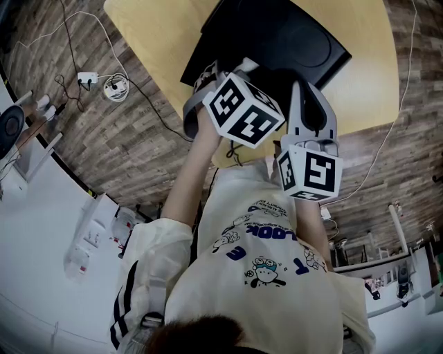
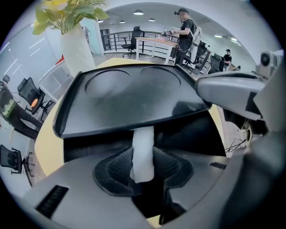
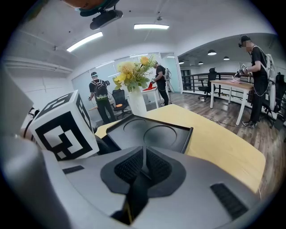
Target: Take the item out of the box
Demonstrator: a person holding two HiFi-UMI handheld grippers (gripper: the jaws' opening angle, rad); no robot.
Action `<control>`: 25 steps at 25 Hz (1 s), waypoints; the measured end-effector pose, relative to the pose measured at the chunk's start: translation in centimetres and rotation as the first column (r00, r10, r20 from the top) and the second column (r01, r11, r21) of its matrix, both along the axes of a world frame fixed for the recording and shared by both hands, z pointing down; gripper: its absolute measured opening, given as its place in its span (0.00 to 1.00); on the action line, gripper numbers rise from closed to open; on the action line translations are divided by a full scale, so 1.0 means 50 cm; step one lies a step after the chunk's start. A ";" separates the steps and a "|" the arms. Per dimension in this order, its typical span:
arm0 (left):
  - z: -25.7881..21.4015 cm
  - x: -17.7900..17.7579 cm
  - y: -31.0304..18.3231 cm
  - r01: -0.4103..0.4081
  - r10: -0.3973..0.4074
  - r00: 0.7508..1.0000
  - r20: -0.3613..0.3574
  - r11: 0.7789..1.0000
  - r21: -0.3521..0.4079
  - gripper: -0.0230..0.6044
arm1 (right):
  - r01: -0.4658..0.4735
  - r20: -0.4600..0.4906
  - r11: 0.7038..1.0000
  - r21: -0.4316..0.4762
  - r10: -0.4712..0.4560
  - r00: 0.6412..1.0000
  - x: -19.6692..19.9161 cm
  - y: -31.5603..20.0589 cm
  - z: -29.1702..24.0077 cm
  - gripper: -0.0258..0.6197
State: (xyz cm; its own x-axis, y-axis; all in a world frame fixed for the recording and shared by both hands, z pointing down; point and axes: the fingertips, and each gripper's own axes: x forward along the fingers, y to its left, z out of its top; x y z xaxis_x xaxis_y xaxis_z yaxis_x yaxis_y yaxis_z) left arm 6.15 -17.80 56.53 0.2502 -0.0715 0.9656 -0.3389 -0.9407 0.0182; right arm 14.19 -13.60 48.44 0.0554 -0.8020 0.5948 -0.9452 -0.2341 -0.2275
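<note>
White item [image 2: 143, 150] pinched in left gripper [image 2: 143, 166] by black box [image 2: 127, 100].

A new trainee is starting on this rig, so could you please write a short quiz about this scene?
1. Choose one: the lid of the black box is A shut, B open, C lying on the floor.
2. True or false: the left tool is closed on a white item.
3. In the left gripper view, what stands beyond the lid?
Key: 1 B. 2 True. 3 A white vase of yellow flowers.
</note>
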 end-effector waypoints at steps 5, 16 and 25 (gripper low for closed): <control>-0.010 -0.003 0.002 0.000 0.000 1.000 0.001 1.000 -0.002 0.27 | 0.009 -0.004 1.000 0.004 -0.009 1.000 -0.002 -0.001 -0.007 0.10; -0.046 -0.007 0.019 0.028 -0.030 0.999 -0.026 0.998 -0.051 0.27 | 0.040 0.005 0.999 0.027 -0.040 0.999 -0.024 -0.002 -0.025 0.10; -0.061 -0.022 0.026 0.099 -0.103 0.994 -0.028 0.990 -0.099 0.27 | 0.058 0.011 0.997 0.045 -0.059 0.998 -0.034 -0.002 -0.038 0.10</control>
State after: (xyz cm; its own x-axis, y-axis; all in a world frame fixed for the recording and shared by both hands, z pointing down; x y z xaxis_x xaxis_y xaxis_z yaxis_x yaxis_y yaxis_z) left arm 5.07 -16.51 53.50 0.2779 -0.0038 0.9606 -0.4298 -0.8948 0.1208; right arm 12.49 -13.70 46.56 0.0001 -0.8296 0.5583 -0.9540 -0.1675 -0.2487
